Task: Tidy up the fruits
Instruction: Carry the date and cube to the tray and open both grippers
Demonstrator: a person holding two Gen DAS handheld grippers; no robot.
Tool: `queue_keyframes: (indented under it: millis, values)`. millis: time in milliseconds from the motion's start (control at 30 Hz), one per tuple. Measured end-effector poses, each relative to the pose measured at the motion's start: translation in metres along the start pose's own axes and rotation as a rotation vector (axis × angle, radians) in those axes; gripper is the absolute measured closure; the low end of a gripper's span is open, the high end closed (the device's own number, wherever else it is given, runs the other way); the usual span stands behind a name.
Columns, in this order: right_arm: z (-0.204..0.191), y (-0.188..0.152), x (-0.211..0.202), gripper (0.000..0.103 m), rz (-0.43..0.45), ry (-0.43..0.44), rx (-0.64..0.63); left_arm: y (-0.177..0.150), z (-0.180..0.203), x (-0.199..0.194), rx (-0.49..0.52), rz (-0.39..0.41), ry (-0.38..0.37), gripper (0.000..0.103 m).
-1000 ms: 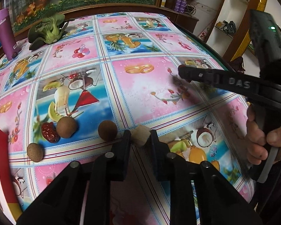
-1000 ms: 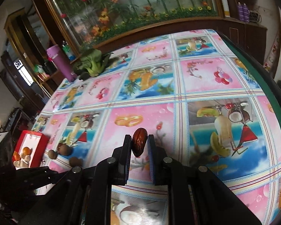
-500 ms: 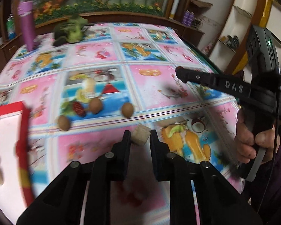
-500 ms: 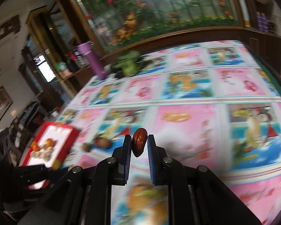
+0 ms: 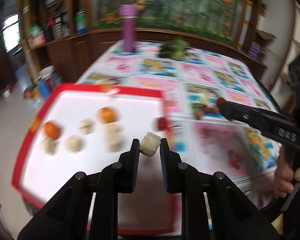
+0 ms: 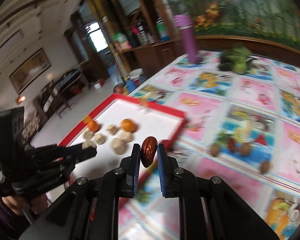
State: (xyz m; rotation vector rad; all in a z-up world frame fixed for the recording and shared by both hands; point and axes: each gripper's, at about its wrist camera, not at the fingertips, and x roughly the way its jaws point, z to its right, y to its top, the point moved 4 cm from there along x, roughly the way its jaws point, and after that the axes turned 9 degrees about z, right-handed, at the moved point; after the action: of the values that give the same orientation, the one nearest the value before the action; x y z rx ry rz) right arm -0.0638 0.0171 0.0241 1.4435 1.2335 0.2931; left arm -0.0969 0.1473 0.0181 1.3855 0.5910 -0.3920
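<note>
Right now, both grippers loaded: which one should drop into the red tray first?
Left, probably. The left gripper holds the beige chunk already over the red tray, beside similar chunks. The right gripper, holding the brown date, is only at the tray's near corner.

Beige chunk [image 5: 150,147] w/ glossy red-brown date [image 6: 148,151] held above red-rimmed white tray [image 5: 110,92] w/ oranges, beige pieces.

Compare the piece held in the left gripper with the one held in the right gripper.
The pale chunk in the left gripper is beige, matte and blocky; the red date in the right gripper is dark reddish-brown, glossy and oval. The pale chunk sits tilted, while the red date stands upright on end. The pale chunk hangs over the red tray; the red date is near its corner. Both are clamped off the table.
</note>
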Motion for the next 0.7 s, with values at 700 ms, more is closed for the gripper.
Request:
queue_keyframes:
  millis: [700]
  values:
    - [-0.007,-0.02,0.093,0.087,-0.186,-0.077,0.046,-0.021,-0.064,0.033,-0.075,-0.082,0.06,0.081]
